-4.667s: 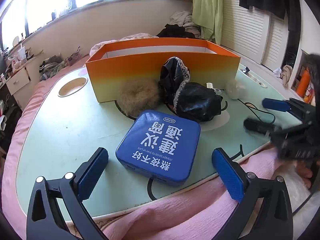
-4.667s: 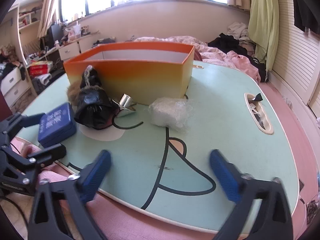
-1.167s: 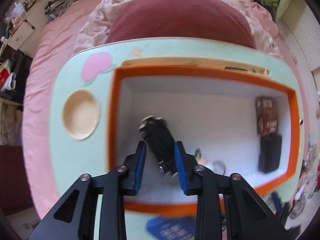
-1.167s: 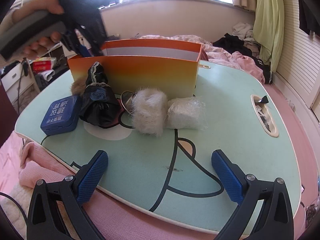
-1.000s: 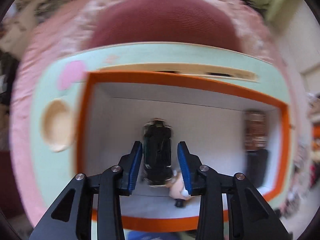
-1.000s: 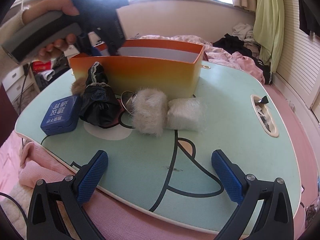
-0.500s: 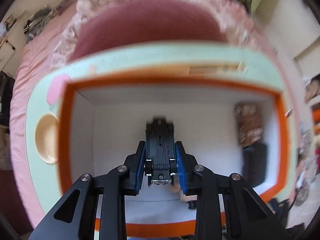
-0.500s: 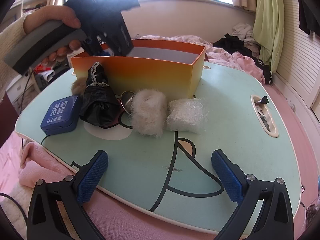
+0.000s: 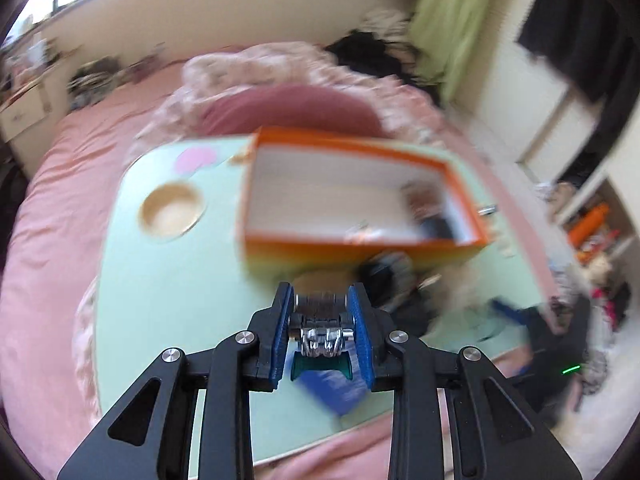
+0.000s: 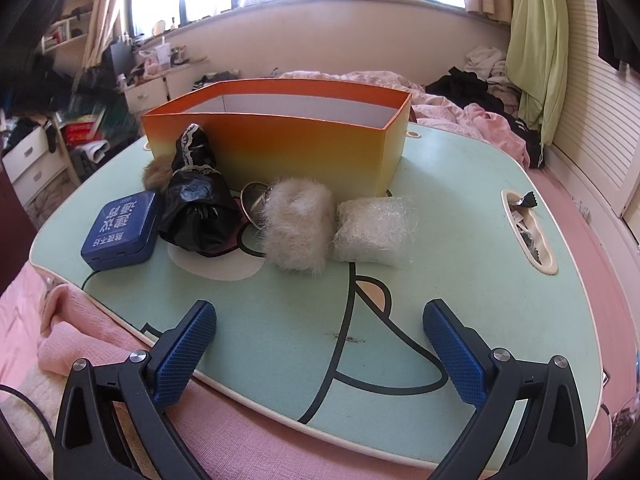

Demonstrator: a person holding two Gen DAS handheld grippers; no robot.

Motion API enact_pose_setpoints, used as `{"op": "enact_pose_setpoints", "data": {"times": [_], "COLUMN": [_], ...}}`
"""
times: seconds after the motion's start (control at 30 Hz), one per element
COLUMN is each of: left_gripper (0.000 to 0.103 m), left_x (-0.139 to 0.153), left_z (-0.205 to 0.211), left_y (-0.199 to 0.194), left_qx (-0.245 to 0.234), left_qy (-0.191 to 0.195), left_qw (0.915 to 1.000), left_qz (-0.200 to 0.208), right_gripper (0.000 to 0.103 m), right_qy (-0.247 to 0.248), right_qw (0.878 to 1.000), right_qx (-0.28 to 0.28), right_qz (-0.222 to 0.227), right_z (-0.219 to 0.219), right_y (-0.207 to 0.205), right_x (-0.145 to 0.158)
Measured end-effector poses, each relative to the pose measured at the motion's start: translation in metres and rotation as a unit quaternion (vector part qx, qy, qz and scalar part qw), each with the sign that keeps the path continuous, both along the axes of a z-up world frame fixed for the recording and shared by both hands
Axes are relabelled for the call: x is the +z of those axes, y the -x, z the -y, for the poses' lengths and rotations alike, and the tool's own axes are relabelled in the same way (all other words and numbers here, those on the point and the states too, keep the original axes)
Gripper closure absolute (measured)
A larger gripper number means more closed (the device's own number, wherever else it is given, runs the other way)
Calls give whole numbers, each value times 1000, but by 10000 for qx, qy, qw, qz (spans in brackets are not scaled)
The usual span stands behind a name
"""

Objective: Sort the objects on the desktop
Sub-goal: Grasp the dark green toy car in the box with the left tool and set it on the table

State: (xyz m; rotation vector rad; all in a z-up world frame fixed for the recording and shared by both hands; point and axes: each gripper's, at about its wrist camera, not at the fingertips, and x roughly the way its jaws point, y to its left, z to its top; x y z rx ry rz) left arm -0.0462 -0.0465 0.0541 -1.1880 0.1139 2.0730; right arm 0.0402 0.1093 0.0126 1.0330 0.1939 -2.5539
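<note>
Left tongs [image 9: 321, 322] closed on a small black multi-tool [image 9: 322, 320]; chrome bits show at its near end between the blue pads. A second ago these tongs hung straight over the orange box [image 9: 356, 196] with the tool above its white floor; now they have swung back toward the near edge of the counter [image 9: 168, 280], and the box lies ahead, well apart. The tool was not dropped in, so that placement is probably not done. Left view is smeared by motion, and the box contents (two dark items at its right end) cannot be identified. Right tongs [image 10: 320, 354] wide, empty, unmoved over the near counter edge. Still unsorted: blue case [image 10: 120, 230], black bag [image 10: 198, 208], fur puff [image 10: 298, 226], clear wad [image 10: 374, 230].
</note>
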Motion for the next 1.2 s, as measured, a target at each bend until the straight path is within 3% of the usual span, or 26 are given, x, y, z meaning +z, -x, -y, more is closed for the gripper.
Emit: {"op": "enact_pose_setpoints", "data": {"times": [0.07, 0.17, 0.3, 0.33, 0.43, 0.63, 0.8, 0.83, 0.87, 0.97, 1.07, 1.2], "left_gripper": [73, 72, 67, 60, 34, 32, 32, 20, 12, 8, 3, 0], "left_x": [-23, -41, -30, -27, -20, -37, -65, -70, -70, -68, -69, -67], "left_z": [-4, -15, -15, -12, 2, 36, 10, 3, -4, -16, -29, -35], "left_y": [5, 15, 13, 9, -13, -77, -99, -102, -103, -93, -82, -79], "left_qx": [176, 188, 315, 373, 519, 38, -368, -357, -324, -294, 4, -1], "left_qy": [140, -306, -751, -810, -582, -89, 434, 504, 448, 41, 14, 26], "left_qw": [9997, 9986, 9966, 9960, 9955, 9949, 9929, 9910, 9891, 9927, 9917, 9917], "left_qz": [50, 380, 111, -11, -542, -1003, -1040, -1192, -1366, -1170, -1289, -1286], "right_gripper": [0, 0, 0, 0, 0, 0, 0, 0, 0, 0, 0, 0], "right_qy": [0, 3, 1, 2, 1, -5, -38, -47, -45, -40, -42, -41], "right_qw": [10000, 10000, 10000, 10000, 10000, 10000, 10000, 10000, 10000, 10000, 10000, 10000], "right_qx": [0, 0, -2, -2, -3, -3, -23, -22, -21, -19, -27, 1], "right_qz": [1, 2, -1, -1, -2, 0, 22, 32, 30, 41, 52, 67], "right_z": [0, 0, 1, 1, 1, 0, 1, 1, 0, 1, 1, 2], "right_y": [0, 0, 0, 0, 0, 1, 2, 2, 2, 2, 3, 3], "right_x": [0, 0, 0, -1, -1, -1, -1, -1, 0, 0, -1, -1]}}
